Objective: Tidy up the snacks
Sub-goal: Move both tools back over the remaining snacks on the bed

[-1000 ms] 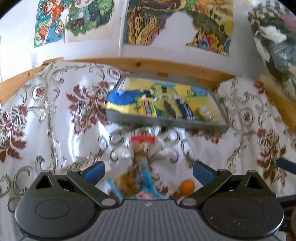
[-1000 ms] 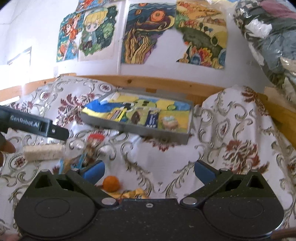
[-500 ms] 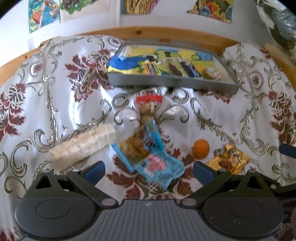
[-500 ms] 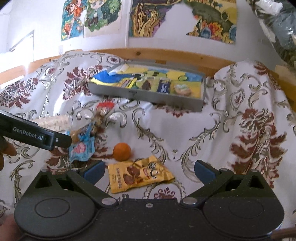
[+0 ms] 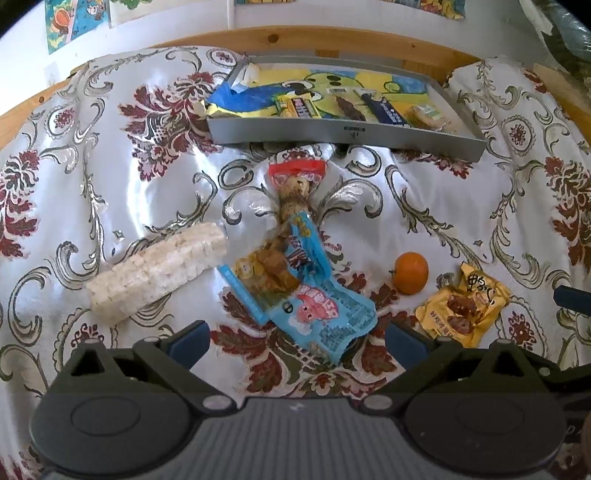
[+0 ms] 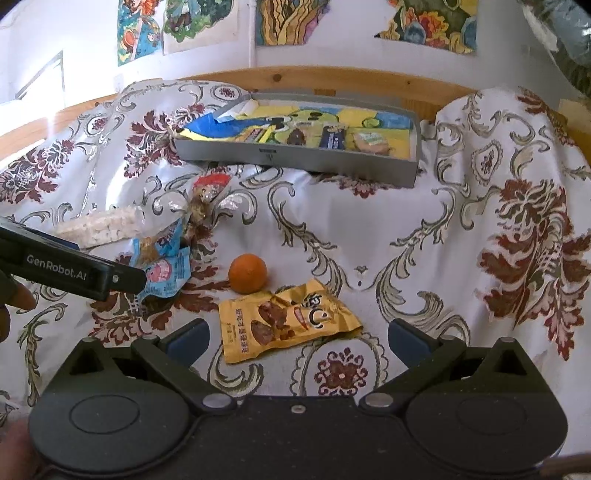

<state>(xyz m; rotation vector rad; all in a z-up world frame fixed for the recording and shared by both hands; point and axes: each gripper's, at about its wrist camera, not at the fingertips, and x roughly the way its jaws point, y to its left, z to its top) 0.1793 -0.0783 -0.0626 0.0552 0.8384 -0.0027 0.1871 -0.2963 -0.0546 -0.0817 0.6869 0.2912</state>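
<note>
- The left gripper (image 5: 297, 338) hung above the cloth with its two blue-tipped fingers (image 5: 190, 338) spread wide apart and nothing between them.
- The blue snack packet (image 5: 314, 295) lay just ahead of that gripper, roughly centred in the gap, overlapping a clear bag of brown snacks with a red top (image 5: 295, 184) that pointed towards the tray.
- A puffed rice bar (image 5: 159, 271) in clear wrap lay tilted to the left of the blue packet, just beside it.
- A small orange (image 5: 410, 272) sat to the right of the blue packet, near a yellow snack packet (image 5: 463, 306).
- The right gripper (image 6: 297, 338) was also wide open and empty, its fingers (image 6: 410, 338) apart over the floral tablecloth (image 6: 461, 240).
- In the right wrist view the yellow snack packet (image 6: 284, 321) lay flat just ahead, between the fingers' line, with the orange (image 6: 247, 273) just beyond it, close but whether touching could not be told.
- The grey tray (image 6: 295, 160) stood at the far side near a wooden rail (image 6: 332, 79), lined with a yellow and blue cartoon sheet and holding several small wrapped snacks in a row.
- Painted posters (image 6: 365, 20) hung on the wall behind.
</note>
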